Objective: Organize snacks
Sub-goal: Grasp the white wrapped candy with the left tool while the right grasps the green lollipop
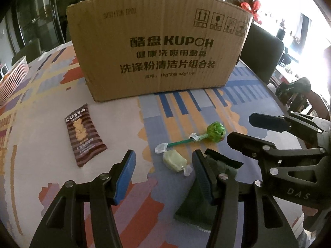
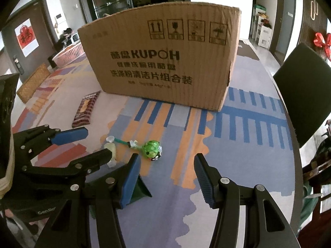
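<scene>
Cardboard box [image 1: 159,47] behind lollipop [image 1: 215,131], candy [image 1: 174,161], Costa packet [image 1: 83,137]

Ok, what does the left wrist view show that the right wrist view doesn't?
Only the left wrist view shows the snack packet's printed front and the green pouch's full length. Only the right wrist view shows the woven mat and a door sign. Both show the cardboard box, lollipop, wrapped candy, pink basket and both open grippers.
</scene>
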Demonstrator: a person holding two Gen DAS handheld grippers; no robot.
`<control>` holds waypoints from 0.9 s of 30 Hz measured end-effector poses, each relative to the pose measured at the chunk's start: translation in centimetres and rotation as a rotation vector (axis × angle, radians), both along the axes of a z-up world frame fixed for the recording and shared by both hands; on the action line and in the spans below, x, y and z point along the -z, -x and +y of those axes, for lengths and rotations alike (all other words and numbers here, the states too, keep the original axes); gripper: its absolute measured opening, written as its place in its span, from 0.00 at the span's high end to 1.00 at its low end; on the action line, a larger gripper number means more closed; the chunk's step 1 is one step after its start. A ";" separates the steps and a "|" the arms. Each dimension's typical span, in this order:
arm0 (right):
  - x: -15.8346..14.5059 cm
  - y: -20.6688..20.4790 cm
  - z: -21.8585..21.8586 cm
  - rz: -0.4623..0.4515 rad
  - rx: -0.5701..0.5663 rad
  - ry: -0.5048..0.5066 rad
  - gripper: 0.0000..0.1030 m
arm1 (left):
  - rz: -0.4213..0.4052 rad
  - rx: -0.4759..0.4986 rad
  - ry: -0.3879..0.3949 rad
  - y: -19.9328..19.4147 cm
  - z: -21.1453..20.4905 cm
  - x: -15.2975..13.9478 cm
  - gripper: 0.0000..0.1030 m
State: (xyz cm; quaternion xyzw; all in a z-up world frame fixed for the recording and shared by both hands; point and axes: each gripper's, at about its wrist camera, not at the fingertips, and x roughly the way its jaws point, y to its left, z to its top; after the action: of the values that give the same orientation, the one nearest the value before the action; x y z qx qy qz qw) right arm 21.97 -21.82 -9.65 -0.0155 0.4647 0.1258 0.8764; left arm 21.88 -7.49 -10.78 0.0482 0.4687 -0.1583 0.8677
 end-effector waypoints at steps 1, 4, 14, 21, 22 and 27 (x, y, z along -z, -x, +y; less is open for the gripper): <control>0.1 -0.1 0.0 0.003 0.002 -0.002 0.47 | -0.001 0.000 0.001 -0.1 -0.1 0.1 0.48; 0.3 -0.3 0.0 0.011 0.004 -0.008 0.49 | -0.008 -0.001 -0.001 -0.2 -0.2 0.4 0.49; 1.2 -1.3 0.4 0.039 -0.009 -0.012 0.50 | 0.023 0.015 -0.002 -0.5 -0.4 1.5 0.61; 1.9 -2.0 1.6 0.054 -0.039 0.001 0.50 | 0.031 -0.011 0.013 -0.7 0.6 1.5 0.81; 1.9 -2.2 1.7 0.056 -0.042 0.003 0.50 | 0.038 -0.016 0.029 -0.8 0.9 1.4 0.81; 2.5 -3.0 2.8 0.069 -0.054 0.018 0.56 | 0.046 -0.033 0.049 -0.9 1.5 1.4 0.81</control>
State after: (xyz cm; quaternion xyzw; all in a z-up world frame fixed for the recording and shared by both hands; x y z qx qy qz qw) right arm 24.94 -19.07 -12.11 -0.0318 0.4949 0.1457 0.8560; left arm 22.74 -6.02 -12.14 0.0157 0.4854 -0.1563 0.8600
